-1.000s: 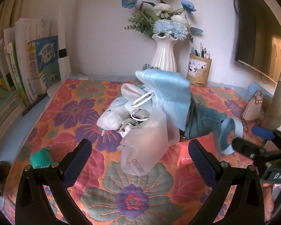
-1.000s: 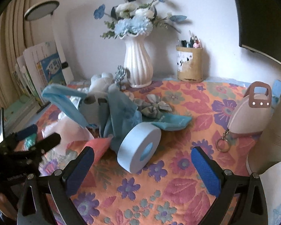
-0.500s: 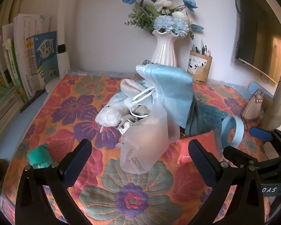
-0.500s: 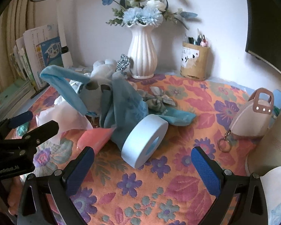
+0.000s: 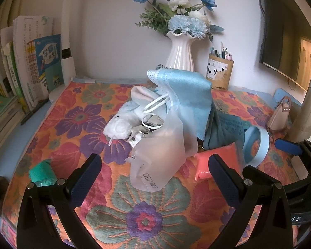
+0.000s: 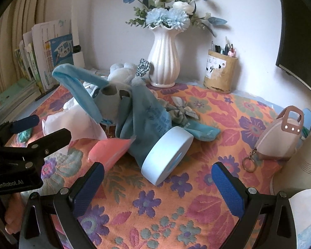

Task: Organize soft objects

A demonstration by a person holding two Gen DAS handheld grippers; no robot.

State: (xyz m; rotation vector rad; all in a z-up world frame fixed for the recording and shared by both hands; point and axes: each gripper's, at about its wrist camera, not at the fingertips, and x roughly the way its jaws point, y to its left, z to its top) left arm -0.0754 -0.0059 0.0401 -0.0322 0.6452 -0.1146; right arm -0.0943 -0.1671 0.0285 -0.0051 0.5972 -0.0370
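A heap of soft things lies mid-table on the floral cloth. It holds a frosted plastic bag (image 5: 161,151), a light blue face mask (image 5: 184,87), a white plush toy (image 5: 120,127), a teal cloth bag (image 6: 147,122), a pink pouch (image 6: 109,148) and a light blue tape roll (image 6: 168,156). My left gripper (image 5: 155,178) is open and empty just in front of the frosted bag. My right gripper (image 6: 157,184) is open and empty just in front of the tape roll. A small green bundle (image 5: 41,172) lies apart at the left.
A white vase of flowers (image 6: 164,62) and a pen holder (image 6: 220,72) stand at the back wall. Books (image 5: 31,62) line the left edge. A beige purse (image 6: 280,137) and a tall cylinder (image 5: 306,112) stand at the right.
Both grippers have drawn slightly nearer and lower toward the heap, which now looks larger. Both stay open and empty. No object has moved.
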